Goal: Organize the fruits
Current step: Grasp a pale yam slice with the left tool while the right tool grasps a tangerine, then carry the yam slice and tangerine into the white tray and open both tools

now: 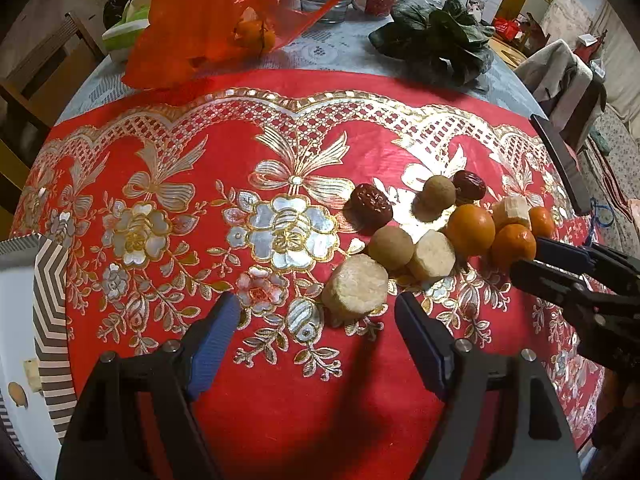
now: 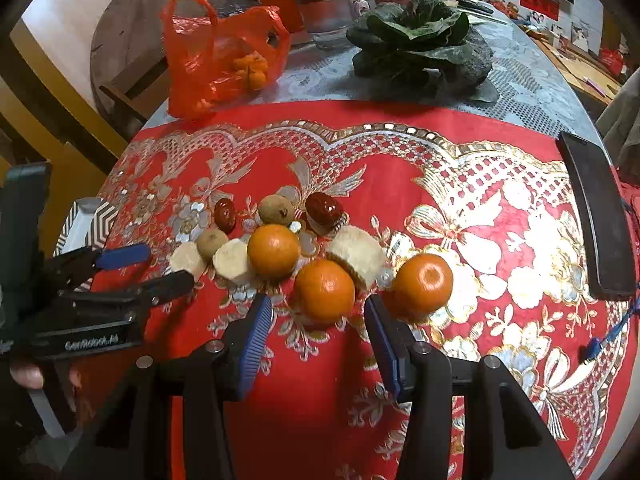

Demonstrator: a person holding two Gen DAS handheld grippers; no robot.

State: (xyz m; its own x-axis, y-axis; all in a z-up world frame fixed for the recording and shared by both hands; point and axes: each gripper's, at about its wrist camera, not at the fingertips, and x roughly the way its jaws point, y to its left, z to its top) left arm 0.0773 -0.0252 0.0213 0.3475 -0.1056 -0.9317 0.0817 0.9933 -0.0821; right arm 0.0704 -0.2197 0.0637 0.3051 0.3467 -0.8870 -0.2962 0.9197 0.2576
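right gripper [image 2: 318, 322] has its pads either side of the middle tangerine [image 2: 325, 290] on the red cloth [image 2: 500, 160] w/ gaps showing, not pinching yet; it could roll into the banana chunk [image 2: 358, 254] touching behind it. left gripper [image 1: 318, 318] spread, empty, near a banana slice [image 1: 355, 287].

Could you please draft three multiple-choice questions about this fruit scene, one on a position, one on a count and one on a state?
1. Where does the orange plastic bag sit?
A. On the grey cloth beyond the red mat
B. Between the tools
C. On the phone

2. How many loose oranges lie on the red mat?
A. One
B. Three
C. Five

3. What is between the left tool fingers?
A. A red date
B. An orange
C. Nothing gripped

Answers: 1 A, it stands past the mat's far edge. 2 B, three show in the right wrist view. 3 C, the pale banana piece lies just ahead, untouched.
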